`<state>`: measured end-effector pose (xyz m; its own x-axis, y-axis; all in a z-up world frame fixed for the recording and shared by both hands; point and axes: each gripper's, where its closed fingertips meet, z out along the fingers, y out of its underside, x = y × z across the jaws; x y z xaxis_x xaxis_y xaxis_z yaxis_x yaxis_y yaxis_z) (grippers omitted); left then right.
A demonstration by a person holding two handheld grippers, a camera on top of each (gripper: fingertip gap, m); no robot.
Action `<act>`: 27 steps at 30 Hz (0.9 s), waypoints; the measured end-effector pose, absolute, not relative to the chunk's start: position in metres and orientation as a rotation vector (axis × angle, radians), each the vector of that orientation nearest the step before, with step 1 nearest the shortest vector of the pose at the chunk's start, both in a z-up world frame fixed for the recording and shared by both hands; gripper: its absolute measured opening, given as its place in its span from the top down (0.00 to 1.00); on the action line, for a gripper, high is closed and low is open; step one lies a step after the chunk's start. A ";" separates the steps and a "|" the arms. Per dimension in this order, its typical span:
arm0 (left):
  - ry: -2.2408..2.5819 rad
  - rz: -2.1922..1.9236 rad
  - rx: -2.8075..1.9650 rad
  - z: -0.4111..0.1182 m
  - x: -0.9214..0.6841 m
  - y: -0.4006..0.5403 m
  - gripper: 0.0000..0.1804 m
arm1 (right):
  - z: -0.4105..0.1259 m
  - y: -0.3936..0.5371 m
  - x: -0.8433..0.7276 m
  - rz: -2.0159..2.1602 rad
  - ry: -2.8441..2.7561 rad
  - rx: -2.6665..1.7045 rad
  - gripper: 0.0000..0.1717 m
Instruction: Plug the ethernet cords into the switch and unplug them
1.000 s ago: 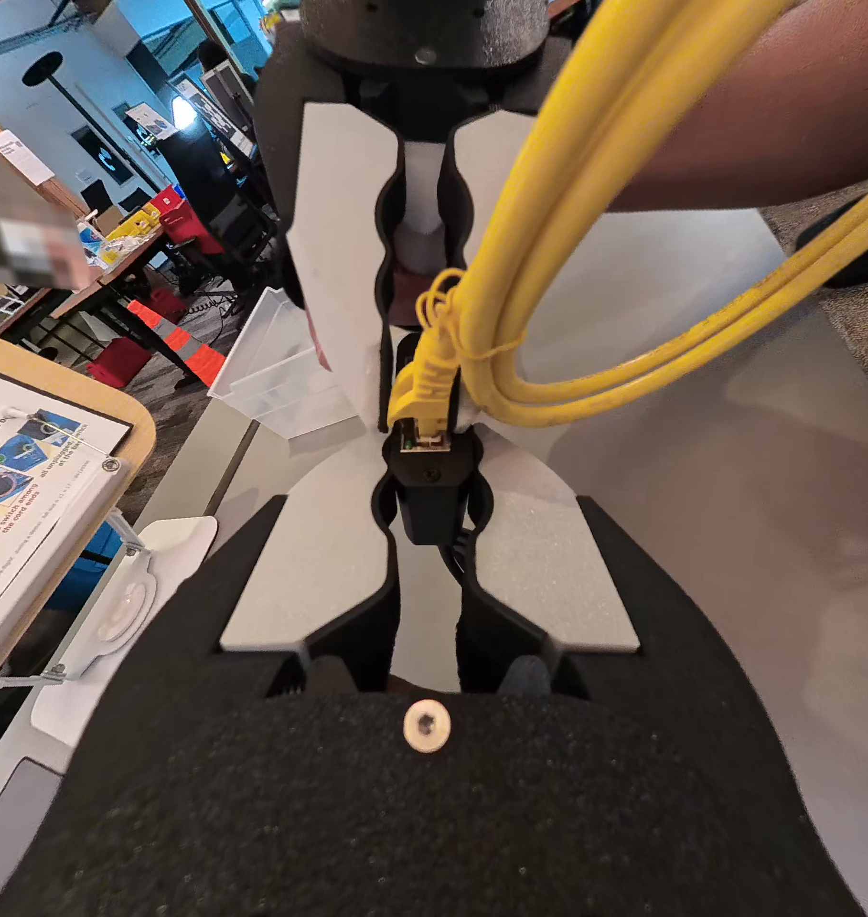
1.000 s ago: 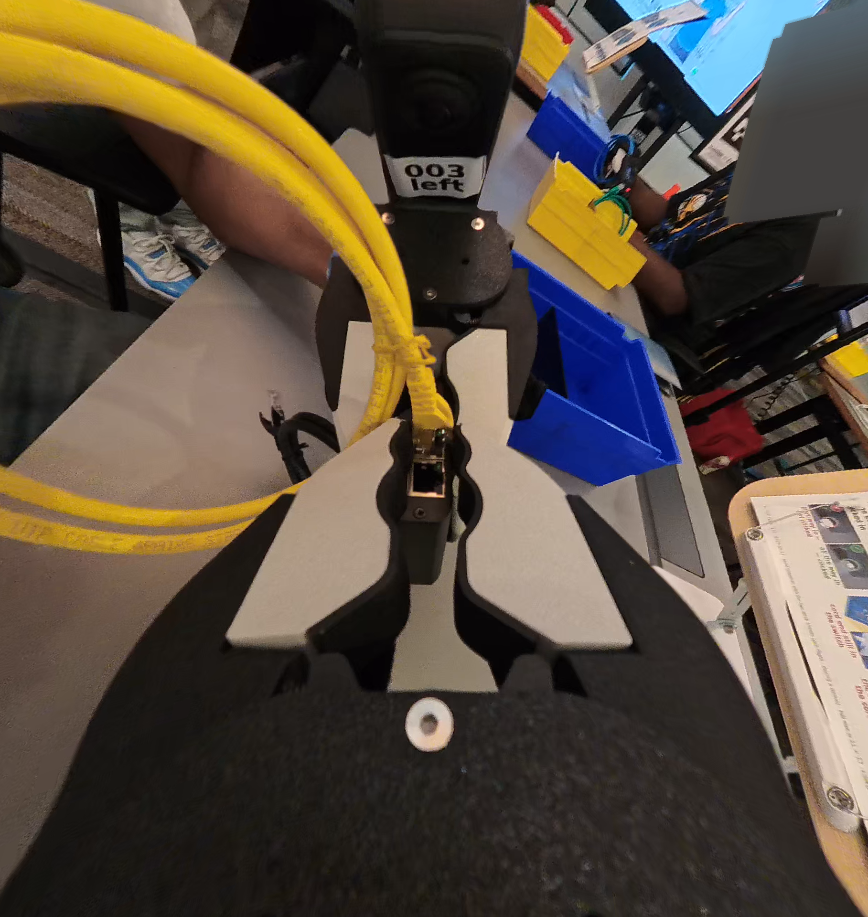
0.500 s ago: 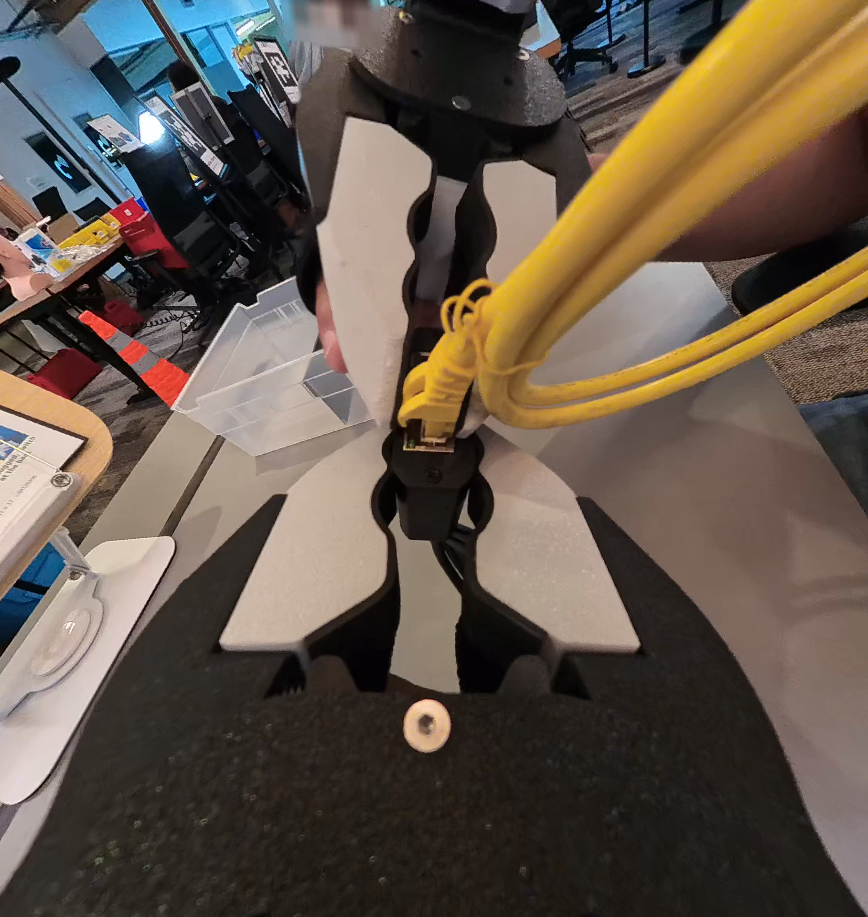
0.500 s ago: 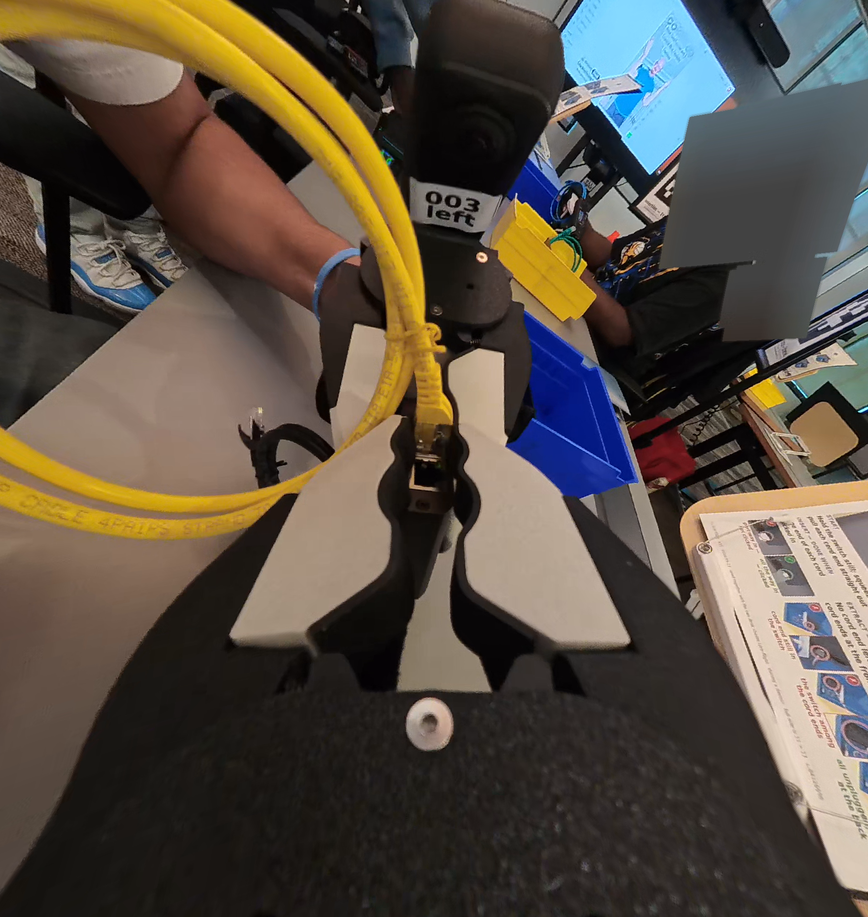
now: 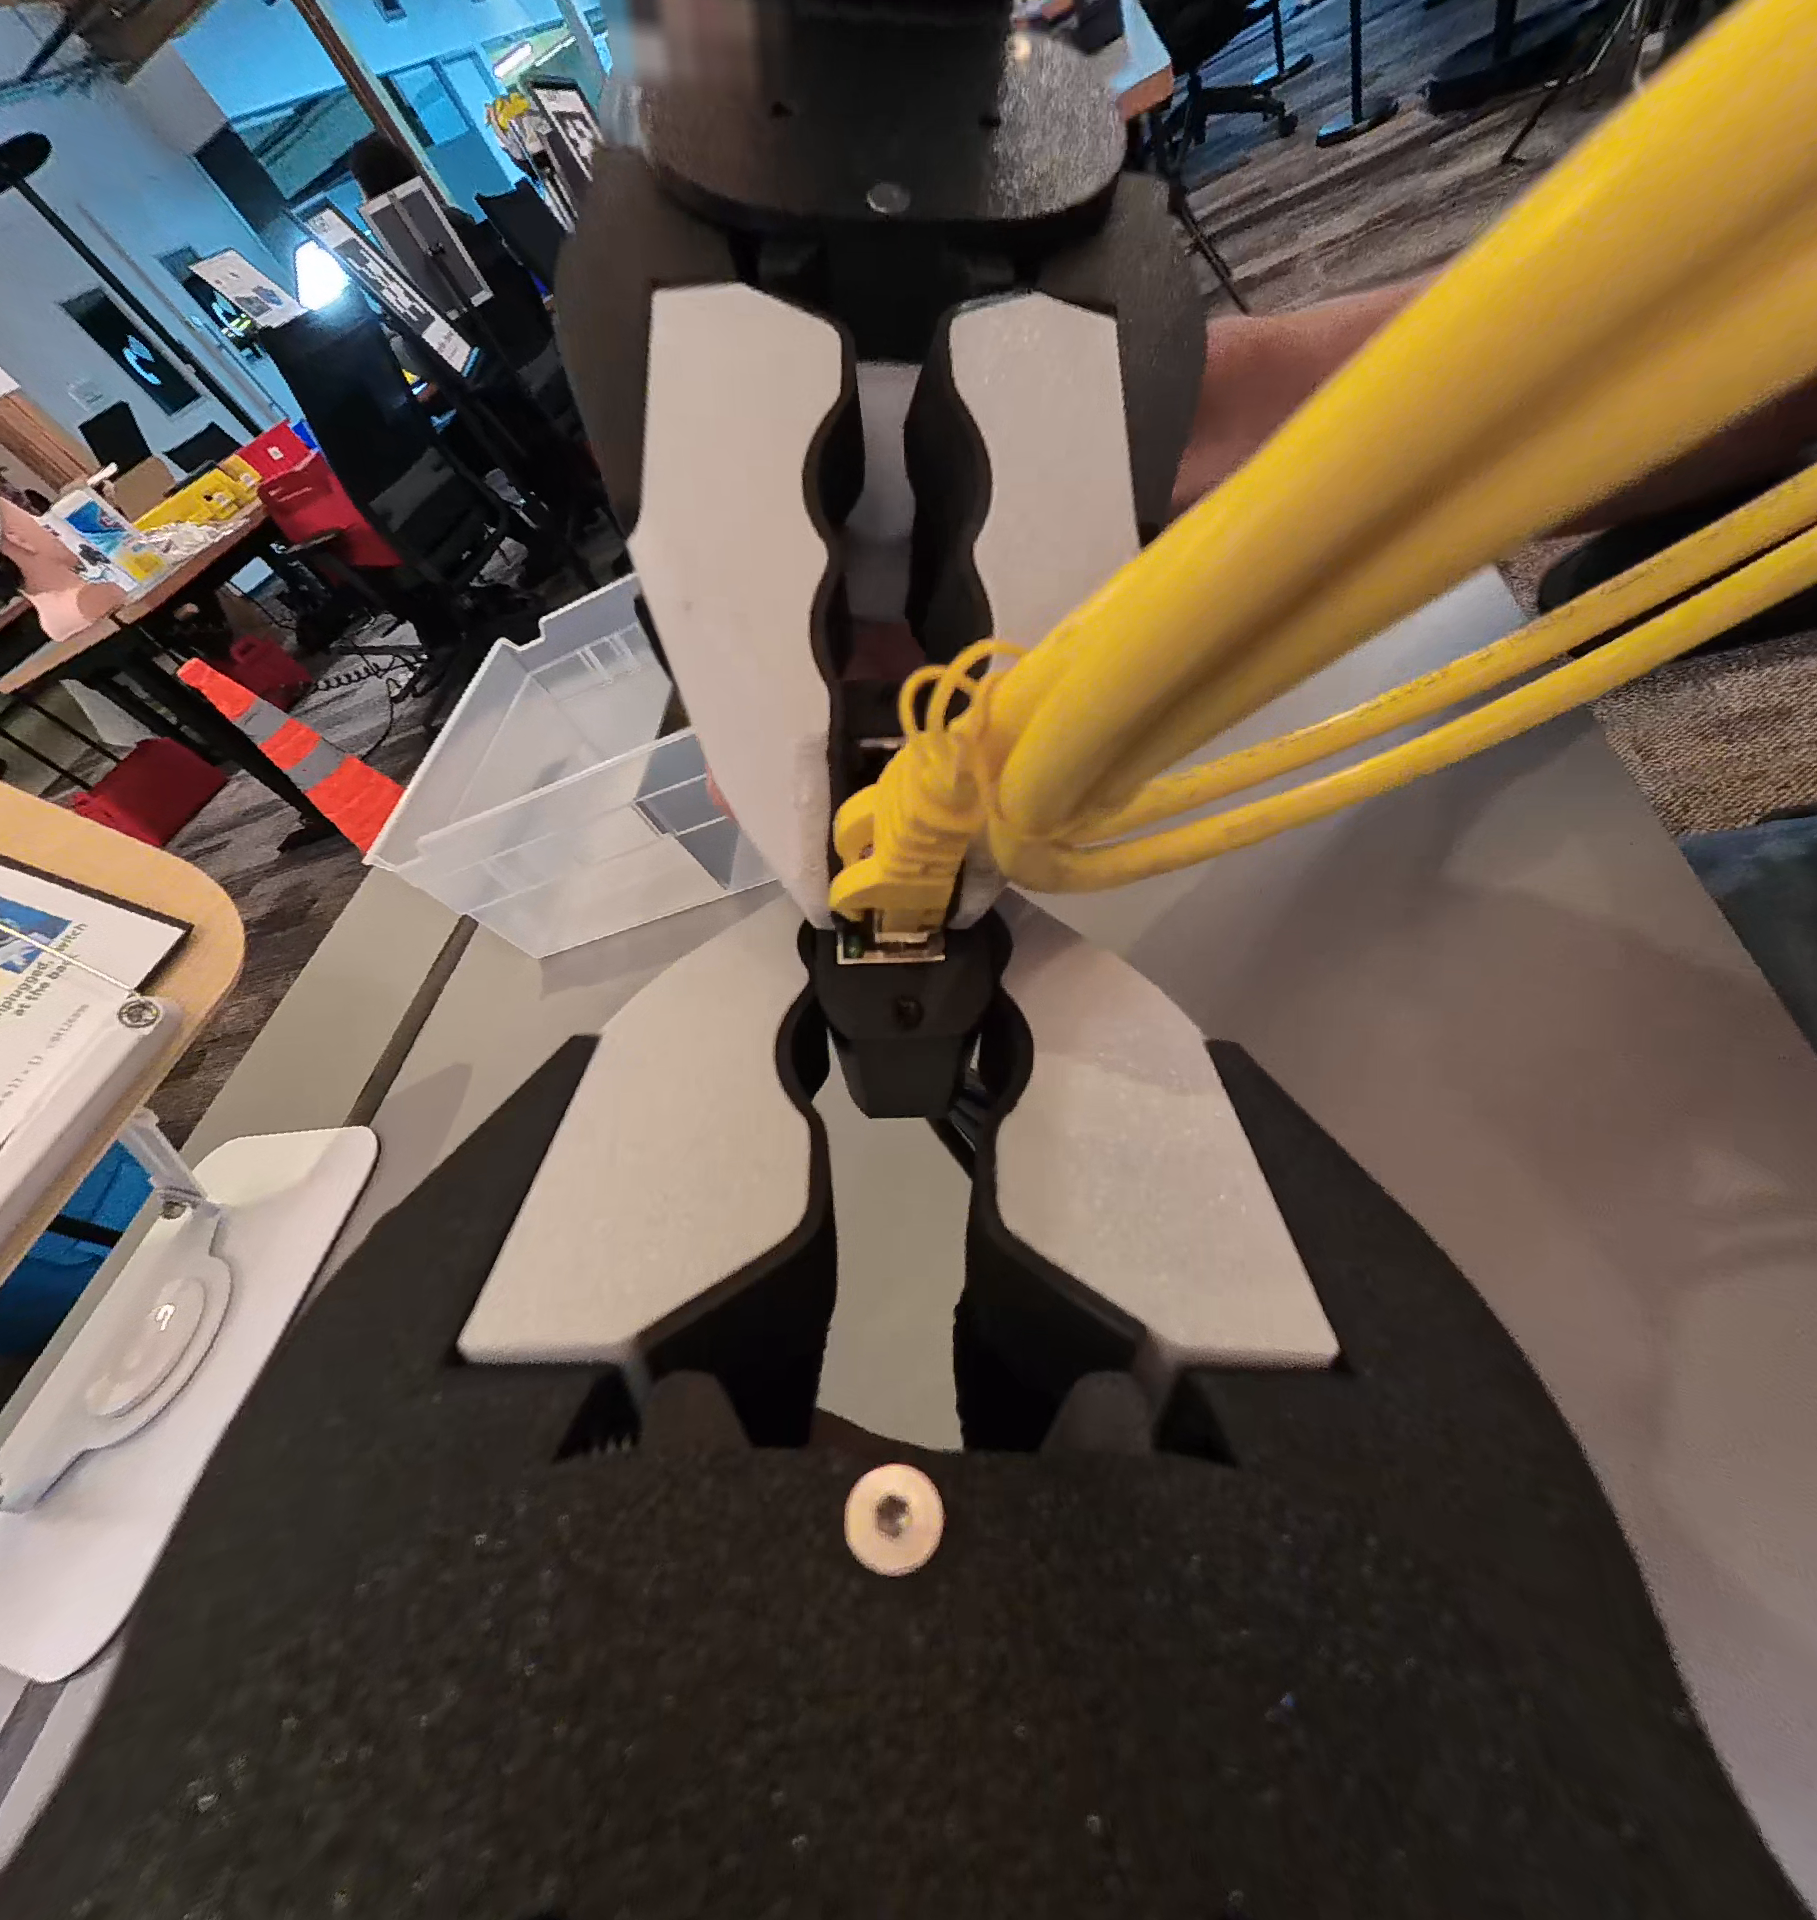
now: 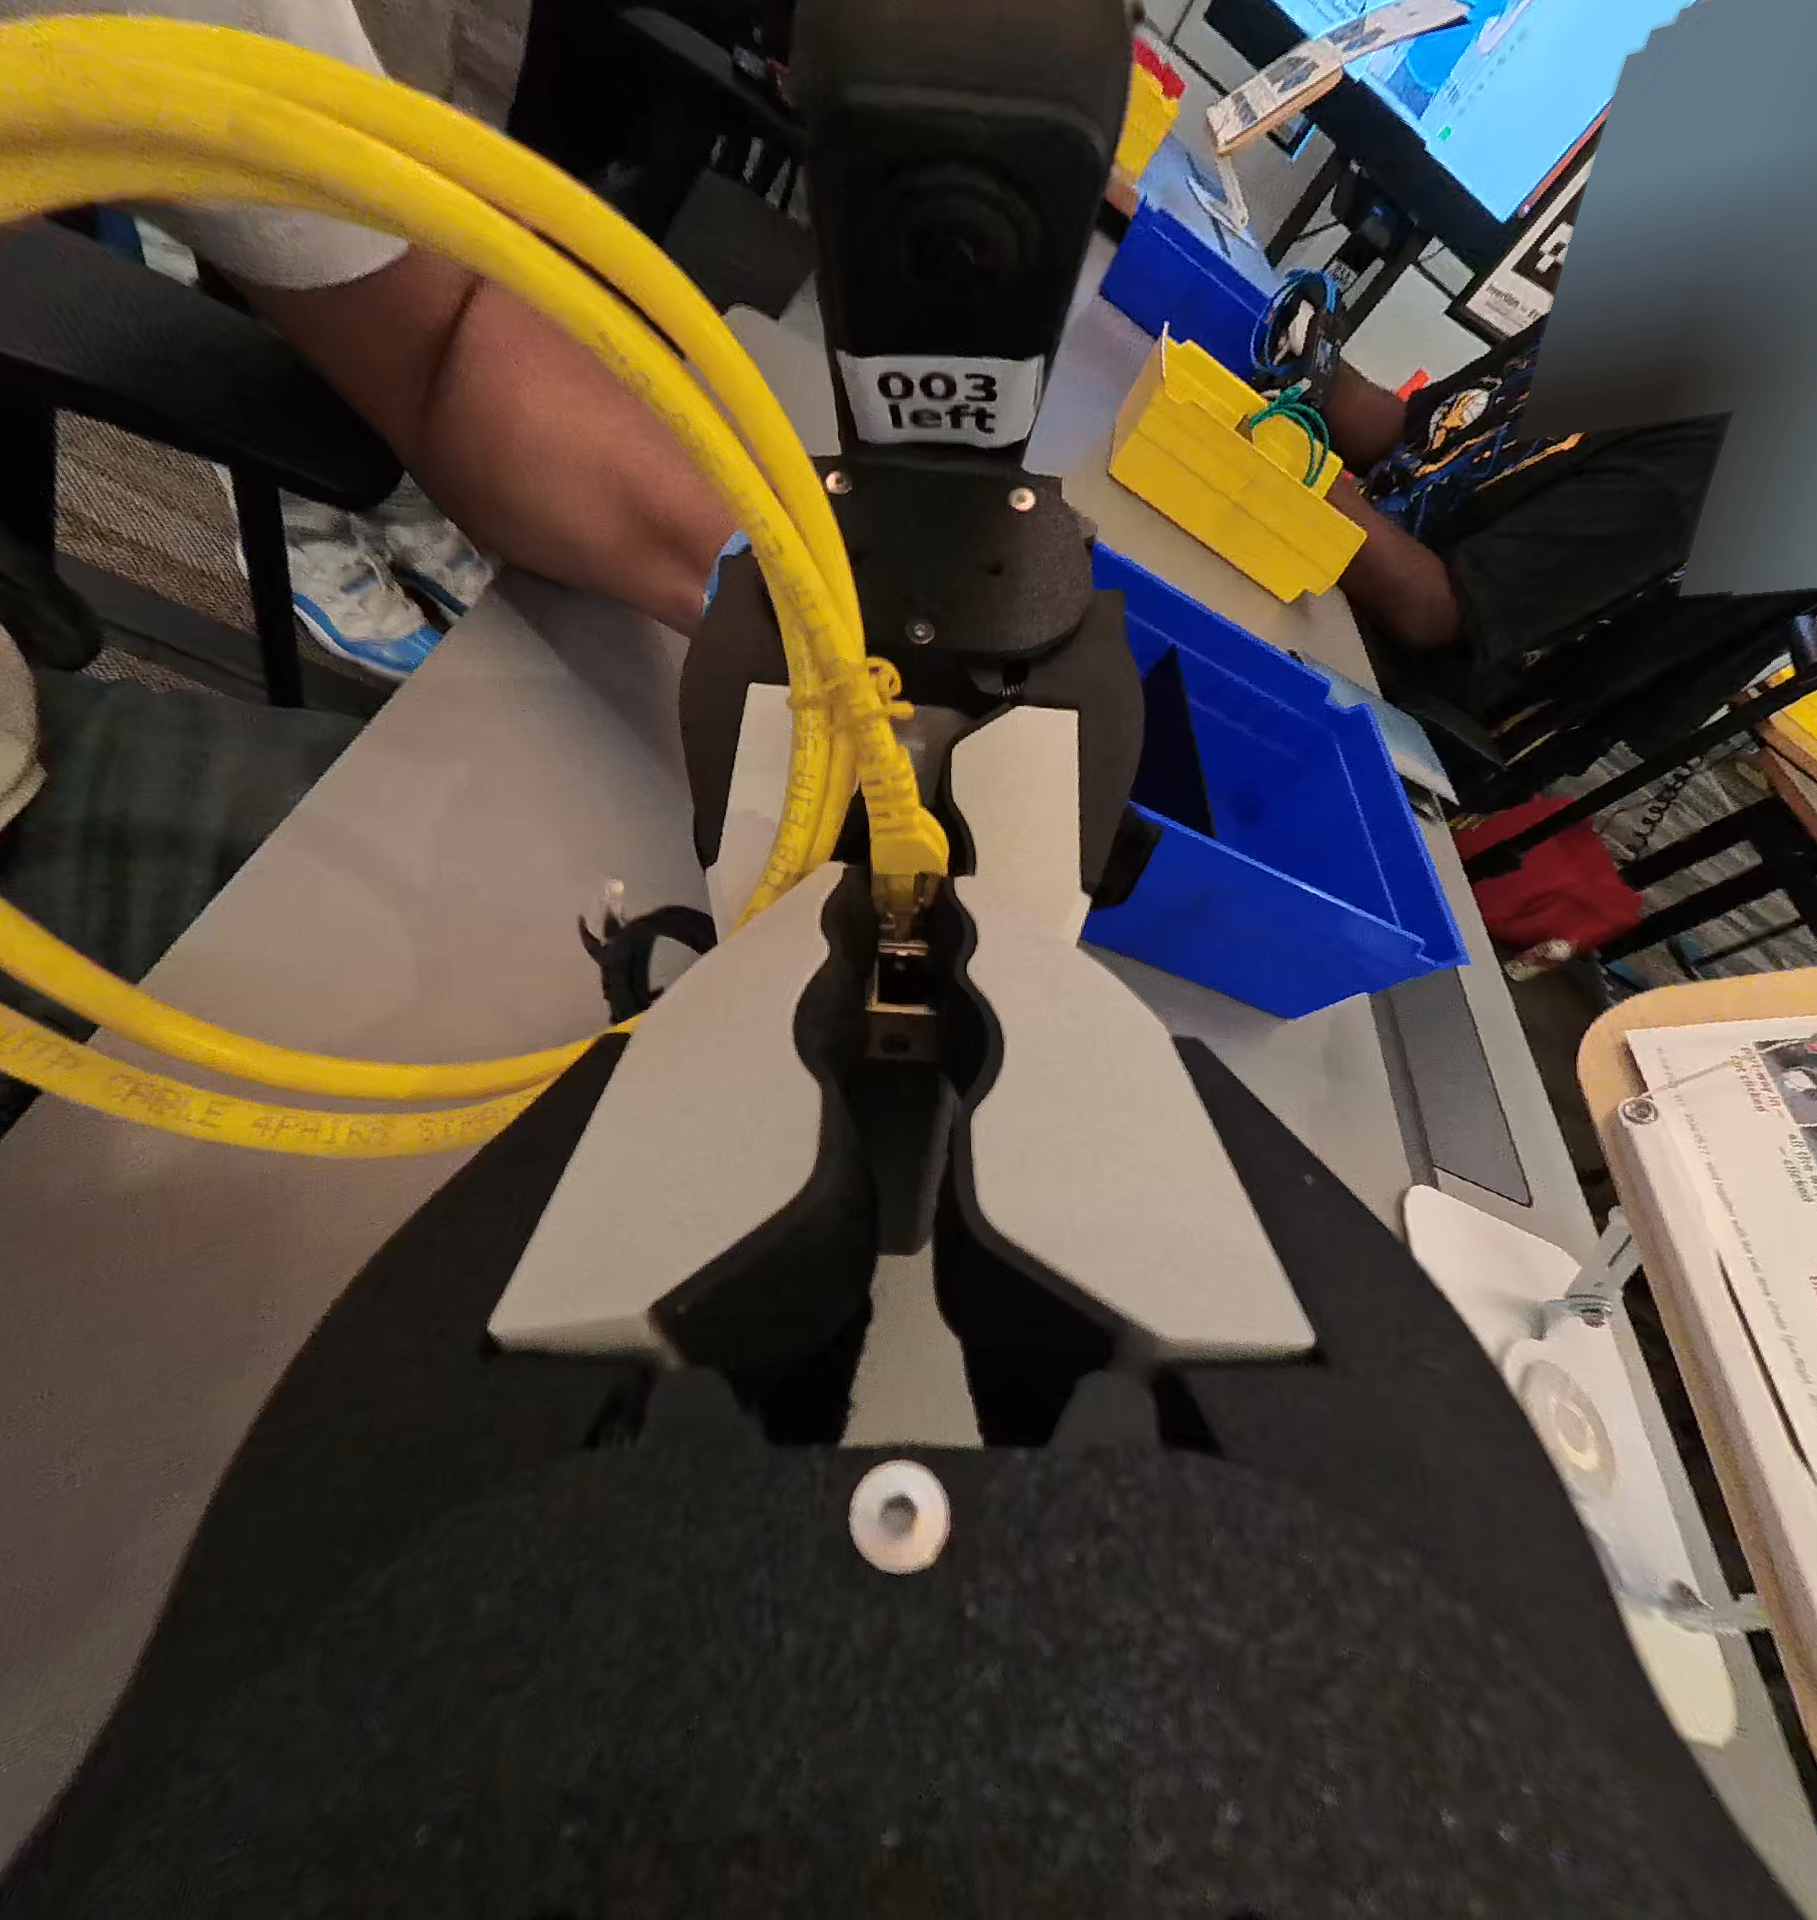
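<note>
The left gripper (image 5: 899, 997) clamps a small black switch (image 5: 899, 1023); the right gripper (image 6: 909, 940) pinches the yellow cord's (image 6: 395, 1081) plug (image 5: 899, 868) at its port. Coiled cord loops cross both views, hiding part of the grey counter (image 5: 1403, 1039). Only the left view shows a clear bin (image 5: 571, 810); only the right shows a blue bin (image 6: 1288, 862) and, farther off, a yellow one (image 6: 1231, 483).
</note>
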<state>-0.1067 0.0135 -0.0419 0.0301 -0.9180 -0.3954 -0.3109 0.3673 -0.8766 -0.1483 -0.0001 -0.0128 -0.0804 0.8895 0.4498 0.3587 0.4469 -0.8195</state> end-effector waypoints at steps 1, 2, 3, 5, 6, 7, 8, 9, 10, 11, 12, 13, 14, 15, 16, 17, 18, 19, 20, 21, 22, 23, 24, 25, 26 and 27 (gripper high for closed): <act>1.503 -0.678 -1.158 -0.040 -0.107 0.015 0.87 | -0.011 0.001 -0.149 0.657 -1.635 -1.085 0.94; 1.498 -0.661 -1.159 -0.039 -0.108 0.017 0.86 | -0.009 0.002 -0.150 0.680 -1.603 -1.081 0.94; 1.498 -0.633 -1.159 -0.039 -0.108 0.019 0.86 | -0.008 0.004 -0.150 0.703 -1.587 -1.084 0.94; 1.483 -0.555 -1.157 -0.039 -0.110 0.026 0.87 | -0.007 0.008 -0.149 0.662 -1.595 -1.056 0.93; 1.482 -0.502 -1.164 -0.041 -0.110 0.031 0.86 | -0.008 0.011 -0.148 0.603 -1.611 -1.040 0.93; 1.474 -0.440 -1.167 -0.043 -0.112 0.038 0.86 | -0.010 0.015 -0.144 0.530 -1.627 -1.037 0.93; 1.460 -0.377 -1.169 -0.044 -0.115 0.045 0.87 | -0.010 0.022 -0.138 0.456 -1.631 -1.051 0.93; 1.449 -0.326 -1.179 -0.045 -0.118 0.052 0.87 | -0.009 0.031 -0.129 0.385 -1.622 -1.086 0.92; 1.429 -0.273 -1.200 -0.045 -0.121 0.060 0.87 | -0.007 0.039 -0.117 0.342 -1.608 -1.138 0.92; 1.396 -0.215 -1.221 -0.044 -0.124 0.068 0.87 | -0.001 0.047 -0.105 0.326 -1.565 -1.208 0.90; 1.364 -0.157 -1.244 -0.043 -0.127 0.076 0.87 | 0.008 0.056 -0.095 0.327 -1.492 -1.282 0.90; 1.341 -0.075 -1.265 -0.043 -0.131 0.084 0.86 | 0.019 0.064 -0.086 0.347 -1.401 -1.357 0.91; 1.319 0.020 -1.281 -0.044 -0.135 0.092 0.87 | 0.026 0.066 -0.082 0.394 -1.330 -1.432 0.89; 1.302 0.113 -1.293 -0.046 -0.140 0.100 0.87 | 0.032 0.068 -0.081 0.446 -1.254 -1.507 0.85; 1.289 0.210 -1.290 -0.047 -0.144 0.107 0.87 | 0.033 0.070 -0.081 0.492 -1.181 -1.597 0.83; 1.276 0.304 -1.291 -0.049 -0.149 0.113 0.87 | 0.030 0.069 -0.084 0.541 -1.136 -1.683 0.81; 1.276 0.382 -1.290 -0.051 -0.153 0.118 0.87 | 0.028 0.066 -0.091 0.603 -1.097 -1.739 0.79; 1.273 0.441 -1.289 -0.054 -0.156 0.122 0.87 | 0.027 0.062 -0.100 0.672 -1.057 -1.774 0.80; 1.270 0.483 -1.297 -0.056 -0.158 0.125 0.87 | 0.025 0.060 -0.110 0.725 -1.017 -1.803 0.80; 1.269 0.516 -1.309 -0.058 -0.160 0.127 0.87 | 0.019 0.059 -0.120 0.743 -0.997 -1.836 0.80; 1.263 0.538 -1.314 -0.059 -0.162 0.129 0.87 | 0.009 0.060 -0.129 0.714 -0.991 -1.875 0.80; 1.260 0.557 -1.318 -0.060 -0.163 0.130 0.87 | -0.002 0.064 -0.134 0.644 -1.000 -1.911 0.80; 1.259 0.579 -1.323 -0.060 -0.165 0.131 0.86 | -0.012 0.068 -0.139 0.572 -1.014 -1.934 0.80; 1.260 0.597 -1.322 -0.061 -0.166 0.132 0.86 | -0.020 0.071 -0.143 0.526 -1.026 -1.950 0.80; 1.266 0.618 -1.317 -0.061 -0.167 0.132 0.87 | -0.025 0.072 -0.147 0.506 -1.034 -1.965 0.81; 1.266 0.639 -1.314 -0.062 -0.168 0.132 0.87 | -0.029 0.075 -0.148 0.483 -1.036 -1.984 0.82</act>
